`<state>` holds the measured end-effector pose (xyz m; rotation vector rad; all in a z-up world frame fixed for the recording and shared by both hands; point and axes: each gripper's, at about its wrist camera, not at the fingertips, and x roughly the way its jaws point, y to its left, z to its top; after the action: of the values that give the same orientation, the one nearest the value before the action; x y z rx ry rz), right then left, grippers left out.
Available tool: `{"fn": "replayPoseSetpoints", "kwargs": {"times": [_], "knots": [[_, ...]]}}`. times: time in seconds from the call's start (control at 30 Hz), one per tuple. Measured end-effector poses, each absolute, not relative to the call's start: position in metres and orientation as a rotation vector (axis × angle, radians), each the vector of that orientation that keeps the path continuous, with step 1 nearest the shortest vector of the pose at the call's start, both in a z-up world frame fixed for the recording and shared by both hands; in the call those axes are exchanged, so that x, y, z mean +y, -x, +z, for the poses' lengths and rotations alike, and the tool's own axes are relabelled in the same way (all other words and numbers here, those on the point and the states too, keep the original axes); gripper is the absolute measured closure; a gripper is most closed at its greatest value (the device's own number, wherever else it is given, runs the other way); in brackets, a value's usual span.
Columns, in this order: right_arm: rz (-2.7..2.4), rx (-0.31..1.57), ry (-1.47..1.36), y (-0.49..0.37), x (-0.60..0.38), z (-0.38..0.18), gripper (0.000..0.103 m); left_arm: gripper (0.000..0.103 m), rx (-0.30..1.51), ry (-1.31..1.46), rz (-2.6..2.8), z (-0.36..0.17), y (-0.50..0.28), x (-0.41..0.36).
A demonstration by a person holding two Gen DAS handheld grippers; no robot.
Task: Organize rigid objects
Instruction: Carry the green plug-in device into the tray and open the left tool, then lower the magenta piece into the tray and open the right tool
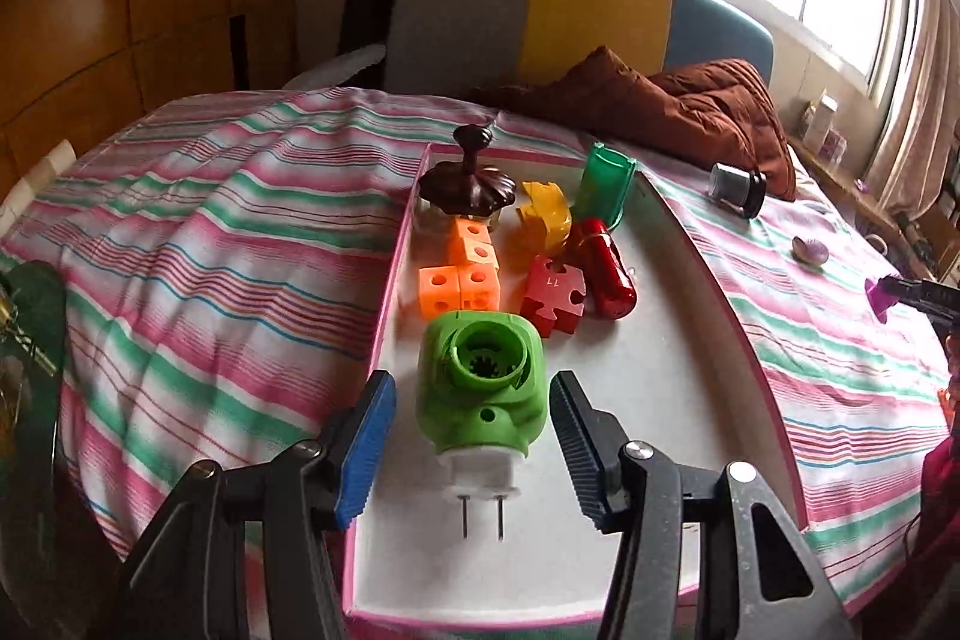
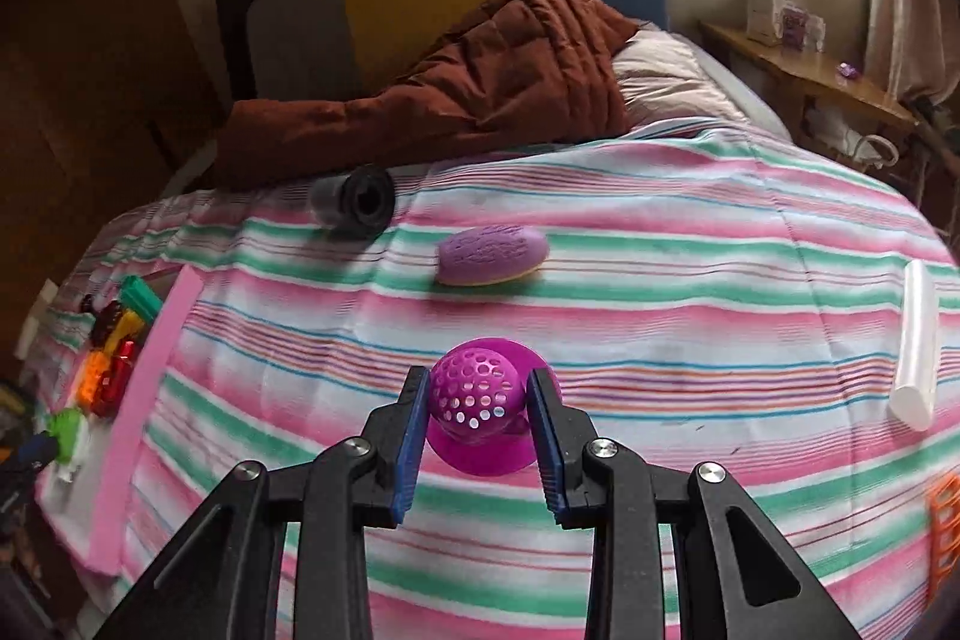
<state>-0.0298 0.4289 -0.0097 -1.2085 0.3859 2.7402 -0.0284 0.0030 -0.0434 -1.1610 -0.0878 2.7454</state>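
Note:
A white tray with a pink rim (image 1: 660,370) lies on the striped bedspread. In it a green plug-in device (image 1: 480,388) lies with its two prongs toward the camera. My left gripper (image 1: 471,382) stands open, one finger on each side of the device with gaps between. Farther back in the tray are orange cubes (image 1: 459,280), a red puzzle piece (image 1: 552,295), a red cylinder (image 1: 609,274), a yellow piece (image 1: 546,214), a green tube piece (image 1: 603,187) and a brown knobbed lid (image 1: 468,187). My right gripper (image 2: 479,379) is shut on a magenta perforated strainer (image 2: 474,400), held above the bedspread.
On the bedspread right of the tray lie a grey-and-black cap (image 2: 354,202), a purple oval object (image 2: 492,256), a white tube (image 2: 915,346) and an orange grid piece (image 2: 945,532). A brown quilt (image 2: 480,88) is heaped at the headboard. The tray's pink rim (image 2: 156,382) shows at the left.

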Motion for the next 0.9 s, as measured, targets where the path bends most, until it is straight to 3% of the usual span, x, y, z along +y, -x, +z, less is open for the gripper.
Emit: {"fn": "replayPoseSetpoints", "kwargs": {"times": [0.37,0.57,0.7,0.9], "knots": [[2.929,0.455,1.332,0.039,0.330,0.004,0.070,0.049,-0.177,1.054,2.684,-0.034,0.010,0.008],[3.015,0.428,1.412,0.056,0.269,0.007,0.070,0.049,-0.115,1.006,2.644,-0.031,-0.002,0.025],[3.083,0.381,1.439,0.074,0.226,0.014,0.070,0.049,-0.087,0.979,2.628,-0.029,-0.007,0.030],[3.054,0.154,1.499,0.108,0.170,0.010,0.070,0.049,-0.100,0.985,2.611,-0.030,-0.011,0.028]]}}
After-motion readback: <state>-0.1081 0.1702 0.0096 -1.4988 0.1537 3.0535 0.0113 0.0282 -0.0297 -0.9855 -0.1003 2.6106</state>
